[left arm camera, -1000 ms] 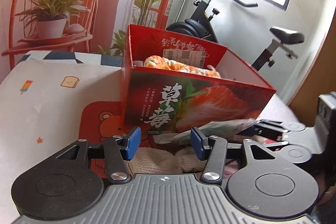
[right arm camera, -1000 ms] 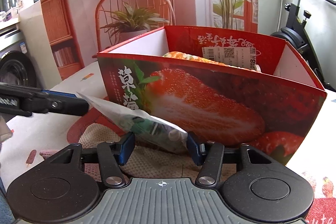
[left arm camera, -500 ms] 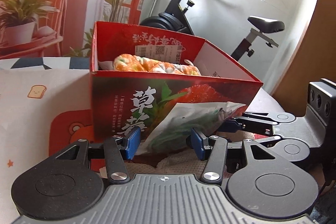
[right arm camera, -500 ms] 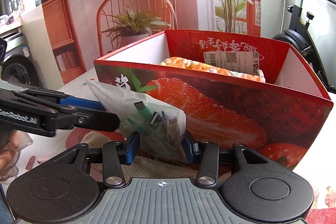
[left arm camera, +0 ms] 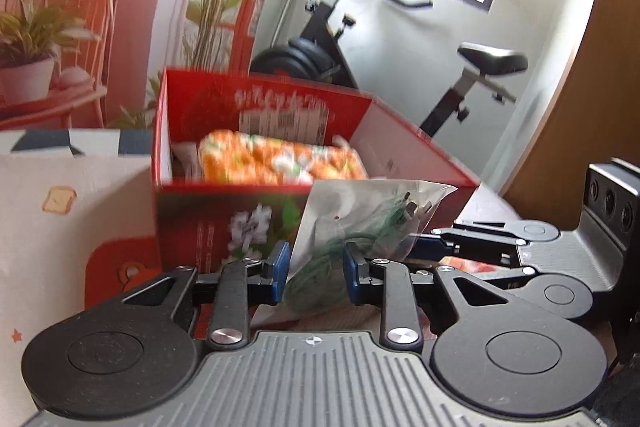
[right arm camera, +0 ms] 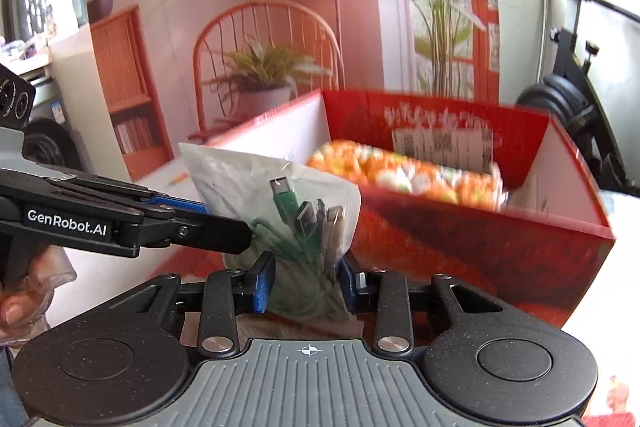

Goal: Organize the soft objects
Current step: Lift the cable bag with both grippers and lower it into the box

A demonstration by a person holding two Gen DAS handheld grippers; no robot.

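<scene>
A clear plastic bag of green cables (left arm camera: 360, 223) (right arm camera: 296, 223) hangs in front of the red strawberry box (left arm camera: 220, 227) (right arm camera: 480, 247), about level with its rim. My left gripper (left arm camera: 316, 271) is closing, with the bag's lower end pinched between its blue pads. My right gripper (right arm camera: 306, 281) is closing too, and its pads press on the bag's bottom. In the right wrist view the left gripper (right arm camera: 236, 231) reaches in from the left onto the bag. In the left wrist view the right gripper (left arm camera: 424, 247) comes in from the right. An orange patterned soft roll (left arm camera: 280, 159) (right arm camera: 400, 171) lies inside the box.
A beige knitted cloth (left arm camera: 360, 311) lies under the bag, on a red bear mat (left arm camera: 116, 267). The tablecloth (left arm camera: 60, 227) spreads left of the box. An exercise bike (left arm camera: 360, 39) stands behind. A person's hand (right arm camera: 20, 303) holds the left gripper's handle.
The bag has risen from low against the box front to about rim height. Both pairs of jaws have narrowed onto it. Both views now look further down into the box.
</scene>
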